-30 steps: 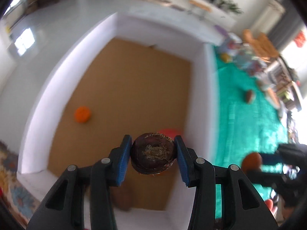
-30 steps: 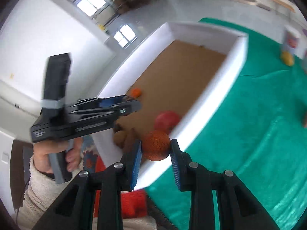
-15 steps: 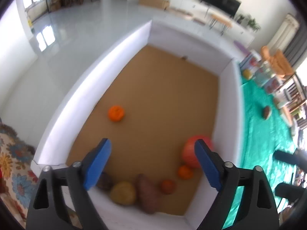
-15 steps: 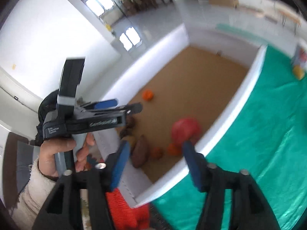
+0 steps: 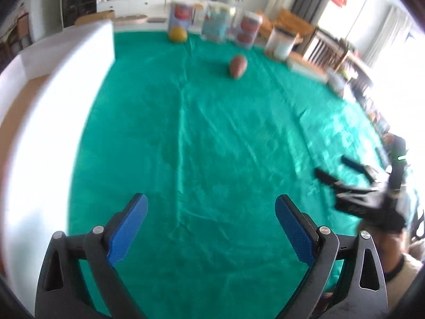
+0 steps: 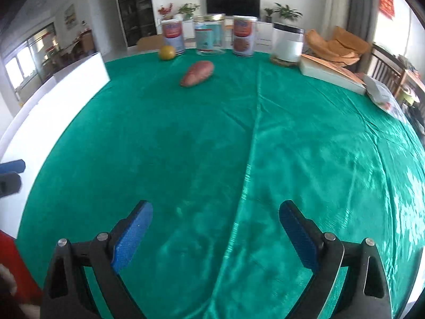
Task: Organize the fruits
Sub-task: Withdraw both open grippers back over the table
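both grippers wide and empty over the green cloth

to the left of the left gripper (image 5: 211, 226) runs the white wall of the box (image 5: 61, 111), with a strip of its brown floor showing at the far left edge of that view. the left gripper's jaws are opening and already stand wide, the blue pads (image 5: 127, 230) far apart with only the green tablecloth (image 5: 212, 138) between them; it holds nothing. far ahead of it and a little right lies the sweet potato (image 5: 238, 65) on the cloth, well apart from the fingers. further ahead still and slightly left sits a yellow round fruit (image 5: 178, 34), just in front of a row of blurred jars (image 5: 215, 22). off to its right the right gripper shows as a dark blurred shape above the cloth, with a sleeve below it.

in the right wrist view the box (image 6: 79, 79) stands to the left of the right gripper (image 6: 215, 228), which points down at bare cloth (image 6: 292, 146). its jaws are opening too, spread wide, nothing between the pads and nothing gripped. far ahead and slightly left of it lies the sweet potato (image 6: 198, 73), its narrow end toward the gripper's left. beyond that, the yellow fruit (image 6: 167, 52) rests near the leftmost of the jars (image 6: 209, 34). to the right of the jars a white tub (image 6: 288, 42) stands, then a flat white carton (image 6: 332, 75) at the table's edge.
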`<state>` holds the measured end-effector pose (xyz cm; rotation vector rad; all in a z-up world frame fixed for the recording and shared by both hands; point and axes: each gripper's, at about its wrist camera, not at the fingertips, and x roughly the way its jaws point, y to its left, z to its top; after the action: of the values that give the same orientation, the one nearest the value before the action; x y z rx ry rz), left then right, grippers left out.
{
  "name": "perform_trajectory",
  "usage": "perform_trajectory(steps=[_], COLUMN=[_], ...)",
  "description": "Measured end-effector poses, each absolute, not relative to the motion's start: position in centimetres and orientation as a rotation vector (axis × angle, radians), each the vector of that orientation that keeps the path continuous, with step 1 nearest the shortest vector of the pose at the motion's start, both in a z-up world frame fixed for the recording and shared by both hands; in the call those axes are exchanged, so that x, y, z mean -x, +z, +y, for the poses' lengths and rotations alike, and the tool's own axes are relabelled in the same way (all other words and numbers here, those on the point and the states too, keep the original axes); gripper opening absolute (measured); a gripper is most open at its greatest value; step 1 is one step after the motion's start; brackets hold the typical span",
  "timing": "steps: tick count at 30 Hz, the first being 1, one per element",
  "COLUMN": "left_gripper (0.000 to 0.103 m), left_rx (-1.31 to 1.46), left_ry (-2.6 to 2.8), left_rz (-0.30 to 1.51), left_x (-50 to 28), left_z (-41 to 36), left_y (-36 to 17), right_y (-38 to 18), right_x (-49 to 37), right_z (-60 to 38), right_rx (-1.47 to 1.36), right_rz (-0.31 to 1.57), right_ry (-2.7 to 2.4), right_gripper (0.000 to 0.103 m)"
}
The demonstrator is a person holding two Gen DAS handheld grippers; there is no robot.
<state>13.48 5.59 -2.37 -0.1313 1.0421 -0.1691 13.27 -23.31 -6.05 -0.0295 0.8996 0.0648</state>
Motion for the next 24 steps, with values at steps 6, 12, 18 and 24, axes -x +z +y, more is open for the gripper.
perform_trajectory(steps=[6,12,18,24], left_gripper=[0.097,0.097,0.101,0.103], left_rx=[0.043,0.033,-0.016,-0.014], left_ry=[-0.081,-0.056,-0.029,-0.024], left_rz=[0.986,0.992,0.932,0.937], left_x=[-16.3,-15.2,-12.1,-12.3], left_z=[3.2,4.7,5.1,5.1], left_y=[-5.2,-6.7,-6.8,-6.9], right_y=[-7.0,-7.4,-7.9,-8.3], right_x=[-13.3,-13.5,-14.2,-14.4], right_z=[-24.1,-25.0,-25.8,-25.6], right_rx=[0.004,-0.047,-0.083,-0.075], right_rz=[0.864,0.857,0.895,0.917], right_ry=[0.004,-0.042,-0.076,-0.088], right_gripper=[0.096,0.096,0.096,0.096])
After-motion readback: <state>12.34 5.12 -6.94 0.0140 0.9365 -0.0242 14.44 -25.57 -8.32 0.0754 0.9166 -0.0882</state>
